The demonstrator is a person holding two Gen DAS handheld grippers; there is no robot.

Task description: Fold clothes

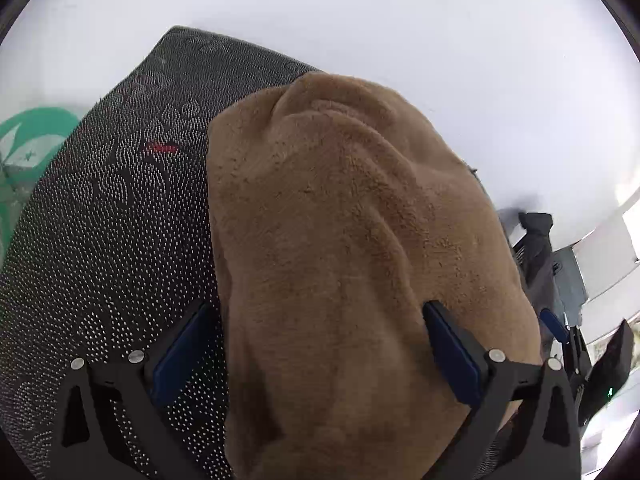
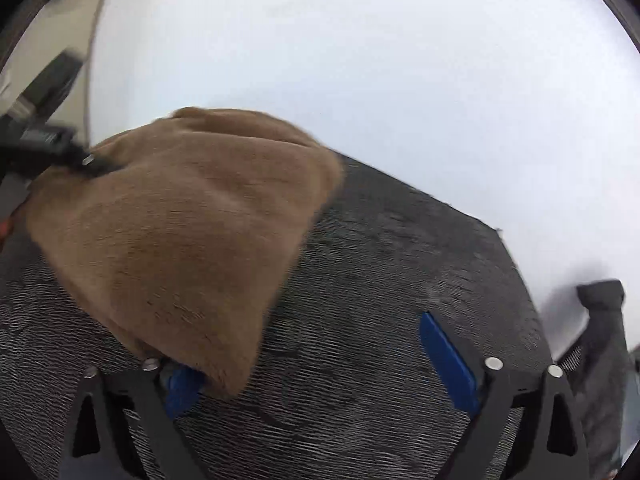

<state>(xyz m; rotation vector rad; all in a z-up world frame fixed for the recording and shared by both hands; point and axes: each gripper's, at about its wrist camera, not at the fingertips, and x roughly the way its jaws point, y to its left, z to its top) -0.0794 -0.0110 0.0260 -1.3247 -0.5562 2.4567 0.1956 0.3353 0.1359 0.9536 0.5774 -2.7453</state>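
Two grippers are over the pile, both spread wide. Nearest the camera, the left gripper (image 1: 316,344) has its jaws wide apart, nothing pinched; the brown fleece garment (image 1: 344,248) lies bunched between and under them, one blue pad at its left edge, the other resting over its right side. The right gripper (image 2: 320,360) gapes too, its left pad (image 2: 182,388) tucked under the fleece's near corner, gripping nothing. Beneath the fleece (image 2: 176,240) spreads a dark dotted cloth (image 1: 112,220), flat on the white table (image 1: 400,40). Further left, a green patterned piece (image 1: 28,144) peeks out. At the right edge sits a dark grey garment (image 2: 600,320).
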